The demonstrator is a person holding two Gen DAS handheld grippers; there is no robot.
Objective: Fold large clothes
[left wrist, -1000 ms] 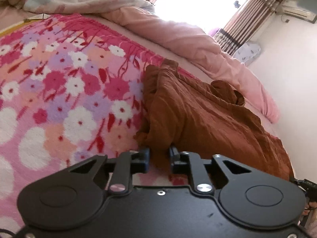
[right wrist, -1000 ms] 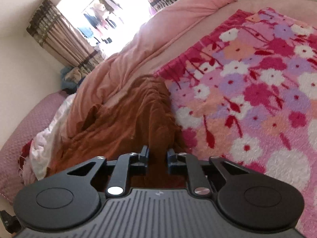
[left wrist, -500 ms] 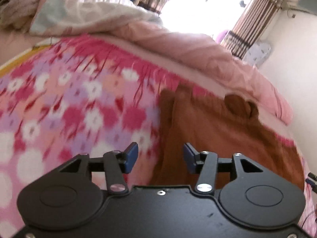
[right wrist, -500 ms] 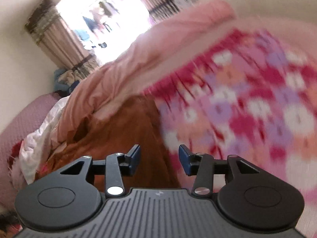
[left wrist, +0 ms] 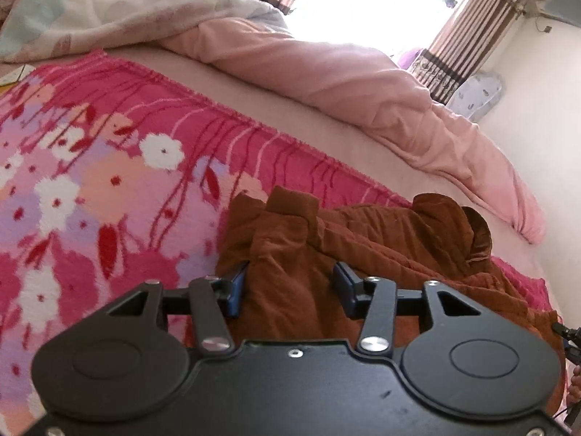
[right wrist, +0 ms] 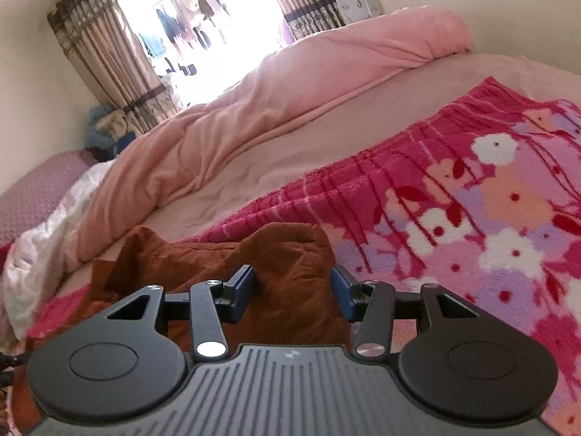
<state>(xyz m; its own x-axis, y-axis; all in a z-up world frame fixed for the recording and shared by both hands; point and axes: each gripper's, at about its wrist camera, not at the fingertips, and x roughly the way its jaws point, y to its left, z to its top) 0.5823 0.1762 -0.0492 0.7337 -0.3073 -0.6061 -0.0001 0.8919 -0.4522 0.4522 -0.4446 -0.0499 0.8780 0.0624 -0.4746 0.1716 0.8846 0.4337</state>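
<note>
A: Where's the brown garment (left wrist: 363, 254)?

B: Lying rumpled on the flowered blanket (left wrist: 90, 181), near its fringed edge. Bunched in folds, with a cuff-like end sticking up at the far side.

A: And from the right wrist view?

B: Same brown garment (right wrist: 283, 265), heaped at the blanket's (right wrist: 490, 200) left edge, partly spilling onto the pale pink sheet (right wrist: 272, 167).

A: Left gripper (left wrist: 290, 285)?

B: Spread wide, pinching nothing. Blue fingertips (left wrist: 238, 289) low over the cloth, one near the garment's left border, the other over its middle. Touching or just above, hard to tell.

A: Right gripper (right wrist: 292, 290)?

B: Also spread apart, holding nothing. Fingertips (right wrist: 241, 287) on either side of a raised hump of brown cloth.

A: Anything else around?

B: Pink quilt (left wrist: 363, 83) rolled along the far side of the bed. White bedding (left wrist: 127, 11) piled at the far left in the left view. Striped curtains (right wrist: 105, 54) beside a bright window (right wrist: 218, 25).
</note>
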